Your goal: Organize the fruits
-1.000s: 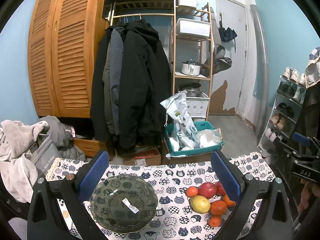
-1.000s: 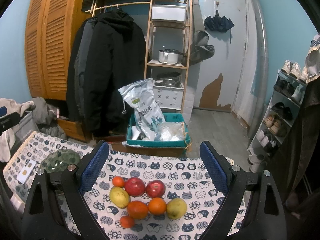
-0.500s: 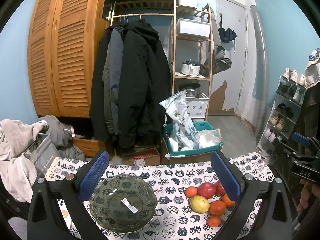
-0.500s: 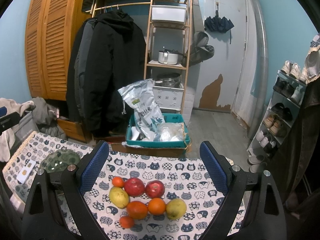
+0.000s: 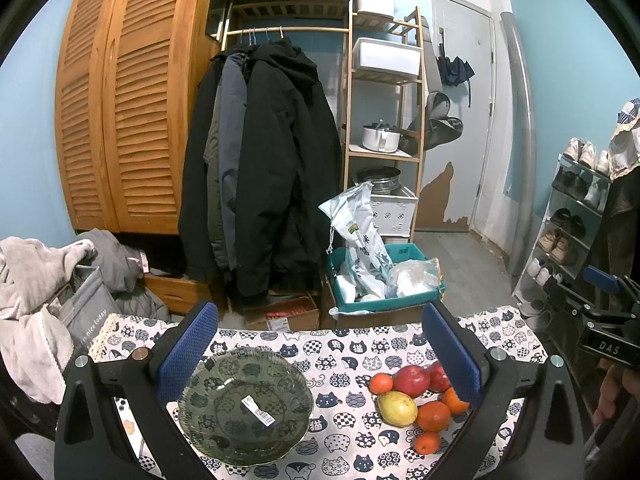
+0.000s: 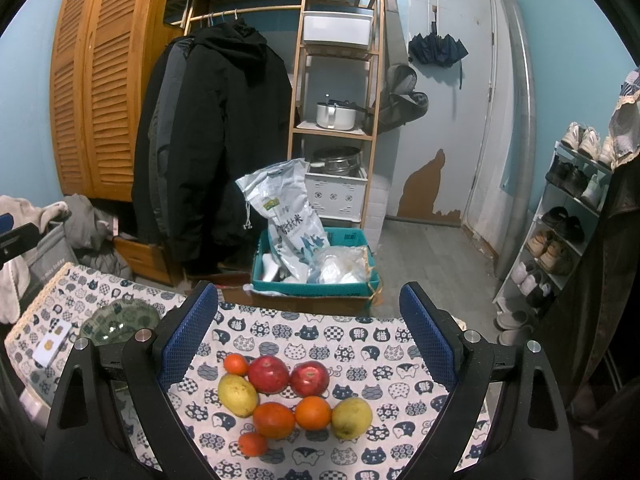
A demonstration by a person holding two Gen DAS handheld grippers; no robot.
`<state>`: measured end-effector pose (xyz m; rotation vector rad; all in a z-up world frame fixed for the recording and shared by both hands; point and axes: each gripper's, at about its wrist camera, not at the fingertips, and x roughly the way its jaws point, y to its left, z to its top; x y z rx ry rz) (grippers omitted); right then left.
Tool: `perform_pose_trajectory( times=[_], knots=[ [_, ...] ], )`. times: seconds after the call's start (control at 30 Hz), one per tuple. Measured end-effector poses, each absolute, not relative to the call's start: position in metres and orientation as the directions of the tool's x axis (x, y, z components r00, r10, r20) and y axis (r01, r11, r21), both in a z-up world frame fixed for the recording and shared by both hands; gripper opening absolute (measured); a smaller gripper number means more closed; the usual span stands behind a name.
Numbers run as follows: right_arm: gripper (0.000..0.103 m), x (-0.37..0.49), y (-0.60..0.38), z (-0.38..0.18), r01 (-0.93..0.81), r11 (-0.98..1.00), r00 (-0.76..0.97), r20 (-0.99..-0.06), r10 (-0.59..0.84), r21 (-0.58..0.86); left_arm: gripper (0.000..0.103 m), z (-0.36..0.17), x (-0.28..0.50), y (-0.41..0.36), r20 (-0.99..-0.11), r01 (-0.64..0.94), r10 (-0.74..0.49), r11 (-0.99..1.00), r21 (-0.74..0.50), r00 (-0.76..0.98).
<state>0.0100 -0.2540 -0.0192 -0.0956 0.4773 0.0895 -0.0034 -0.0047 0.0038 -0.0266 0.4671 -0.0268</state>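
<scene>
A dark glass plate (image 5: 244, 404) with a white sticker lies on the cat-print tablecloth (image 5: 344, 344), under my open left gripper (image 5: 320, 356). To its right sits a cluster of fruit: two red apples (image 6: 269, 374), two yellow pears (image 6: 237, 395), several oranges (image 6: 274, 420). My right gripper (image 6: 308, 344) hangs open above that cluster, nothing between its fingers. In the right wrist view the plate (image 6: 120, 320) shows at far left. The right gripper's body (image 5: 604, 320) appears at the left wrist view's right edge.
Beyond the table's far edge a teal box (image 6: 316, 268) holds plastic bags. Dark coats (image 5: 260, 168) hang by a wooden wardrobe (image 5: 120, 120). A shoe rack (image 6: 560, 232) stands right, laundry (image 5: 36, 280) left. A white card (image 6: 50, 346) lies near the plate.
Both grippers have barely moved; the views have shifted only slightly. Fruit and plate lie where they were.
</scene>
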Motion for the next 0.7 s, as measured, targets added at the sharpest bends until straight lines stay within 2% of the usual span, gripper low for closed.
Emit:
perform_pose_trajectory(
  times=[0.7],
  knots=[
    [0.091,0.0088,-0.2514,-0.0186,-0.108,0.991,0.884,-0.463,0.062,-0.074,0.103,0.0030,-0.0042,-0.0059,-0.453,0.020,-0.033,0.999,-0.035,0.891]
  ],
)
